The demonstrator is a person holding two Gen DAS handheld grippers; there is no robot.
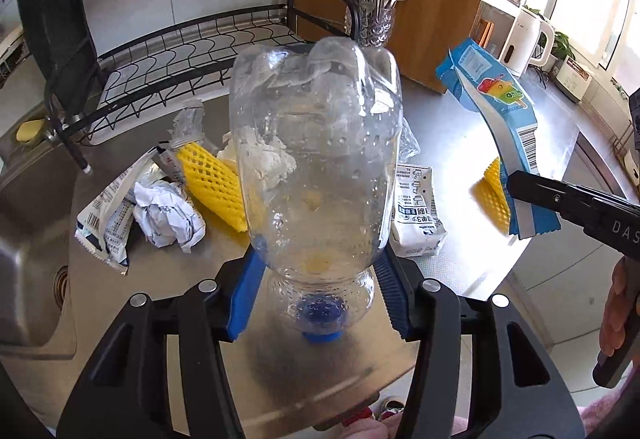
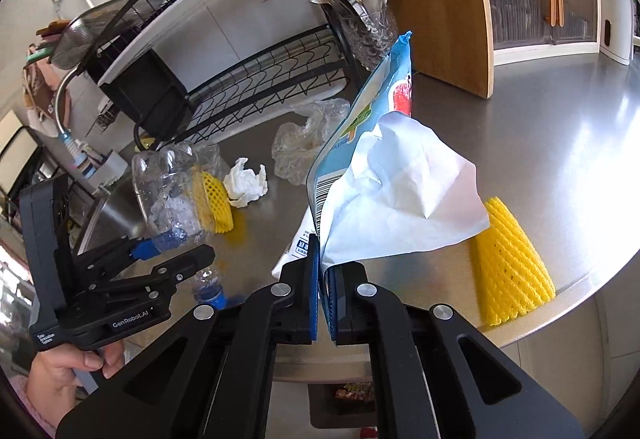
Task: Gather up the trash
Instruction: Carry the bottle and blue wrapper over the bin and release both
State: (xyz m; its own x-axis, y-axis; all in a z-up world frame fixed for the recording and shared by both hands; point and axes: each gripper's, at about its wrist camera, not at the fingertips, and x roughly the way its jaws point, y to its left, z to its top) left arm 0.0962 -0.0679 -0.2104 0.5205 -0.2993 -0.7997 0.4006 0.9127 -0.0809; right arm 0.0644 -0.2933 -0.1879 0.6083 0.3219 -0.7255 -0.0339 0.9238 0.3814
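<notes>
A clear crushed plastic bottle [image 1: 316,143] with a blue cap hangs cap-down over the steel counter. My left gripper [image 1: 320,279] is shut on it, its blue pads pressing just above the neck. The right wrist view shows the same bottle [image 2: 172,191] in the left gripper [image 2: 172,251], lifted off the counter. My right gripper [image 2: 324,271] is shut on a blue ice-pop wrapper [image 2: 376,99], with a white paper sheet [image 2: 404,191] beside it in the jaws. The left wrist view has the right gripper [image 1: 516,183] at the right, holding the wrapper [image 1: 492,95] up.
On the counter lie yellow foam nets [image 1: 212,187] [image 2: 508,259], crumpled paper [image 1: 164,215], a white pouch [image 1: 416,215], a torn packet [image 1: 108,223], a tissue [image 2: 246,183] and a clear bag [image 2: 308,131]. A dish rack [image 1: 180,59], cutlery holder [image 1: 374,27] and sink [image 1: 32,239] stand behind and left.
</notes>
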